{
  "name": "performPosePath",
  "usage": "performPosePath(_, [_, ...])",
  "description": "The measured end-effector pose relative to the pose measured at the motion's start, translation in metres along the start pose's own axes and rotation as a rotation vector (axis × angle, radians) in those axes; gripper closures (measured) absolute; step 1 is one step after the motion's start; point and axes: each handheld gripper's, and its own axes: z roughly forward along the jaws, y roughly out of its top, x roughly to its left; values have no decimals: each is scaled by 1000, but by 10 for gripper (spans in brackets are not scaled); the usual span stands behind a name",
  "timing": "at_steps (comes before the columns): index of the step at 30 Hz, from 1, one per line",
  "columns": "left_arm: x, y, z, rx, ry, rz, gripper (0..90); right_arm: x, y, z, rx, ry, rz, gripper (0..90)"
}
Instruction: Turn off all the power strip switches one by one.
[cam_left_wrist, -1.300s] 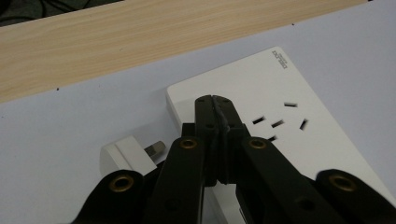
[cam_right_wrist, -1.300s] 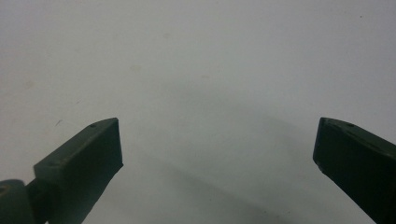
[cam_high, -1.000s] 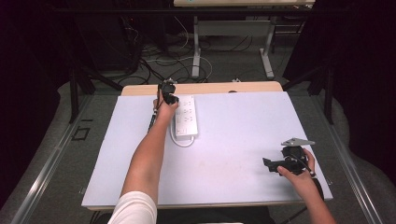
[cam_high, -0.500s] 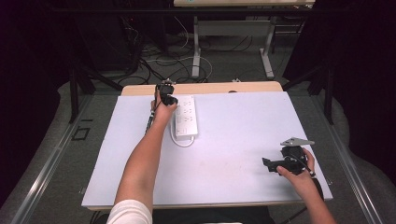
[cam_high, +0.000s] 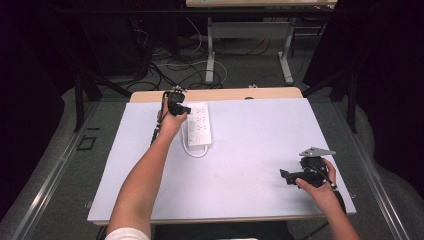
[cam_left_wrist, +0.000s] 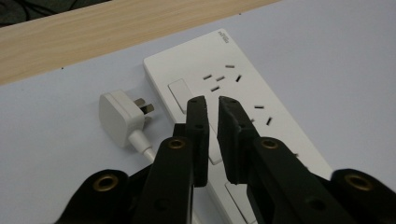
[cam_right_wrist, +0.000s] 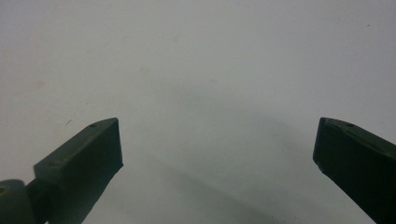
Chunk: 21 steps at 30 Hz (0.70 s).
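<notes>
While the left gripper (cam_left_wrist: 209, 105) hangs just over the white power strip (cam_left_wrist: 233, 98) at the far side of the table (cam_high: 250, 200), its jaws stand nearly together with only a narrow slit between them, gripping nothing. The strip's own plug (cam_left_wrist: 122, 115) lies loose beside it. The right gripper (cam_high: 292, 176) rests wide apart and empty, well away. Pressing down off-centre could skid the strip, I'd guess
</notes>
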Motion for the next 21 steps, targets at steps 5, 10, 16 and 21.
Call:
performPosePath(5, [-4,-6,-12,1,-37,20,736,-2,-1,0,-5,1,-4,7])
performPosePath(10, [-8,-14,-25,-4,-56,35,626,-2,-1,0,-5,3,-2,8])
performPosePath(16, [-12,-23,-35,-29,-61,42,390,-1,0,0,-4,6,-8,8])
performPosePath(21, [-13,-37,-51,-59,-82,47,282,-1,0,-1,-3,3,-7,8])
